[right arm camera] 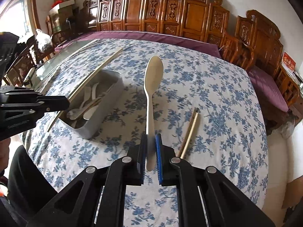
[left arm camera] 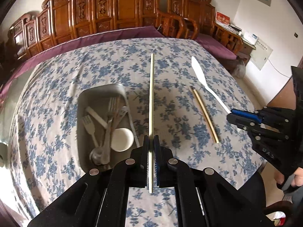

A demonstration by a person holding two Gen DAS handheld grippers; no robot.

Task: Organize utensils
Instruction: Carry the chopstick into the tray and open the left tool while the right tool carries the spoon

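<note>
Both tools are loaded, so the step in hand looks like carrying the last loose pieces to the grey tray (left arm camera: 83, 102), which already holds forks, a spoon and a small white cup (left arm camera: 122, 139) on the floral-clothed surface (left arm camera: 189, 132). The left hand-held gripper (left arm camera: 151, 162) is clamped on a single pale chopstick (left arm camera: 151, 102), which points straight away from it toward the far edge, just right of the tray. The right hand-held gripper (right arm camera: 151, 155) is closed on the handle of a white spoon (right arm camera: 152, 87), bowl outward and lifted off the cloth, to the right of the tray. One more chopstick (right arm camera: 189, 134) lies on the cloth on the near right. Next, each piece likely needs swinging left over the tray, lowering, then letting go. Both tools are held low and roughly level, the two approaching the tray from opposite sides.
</note>
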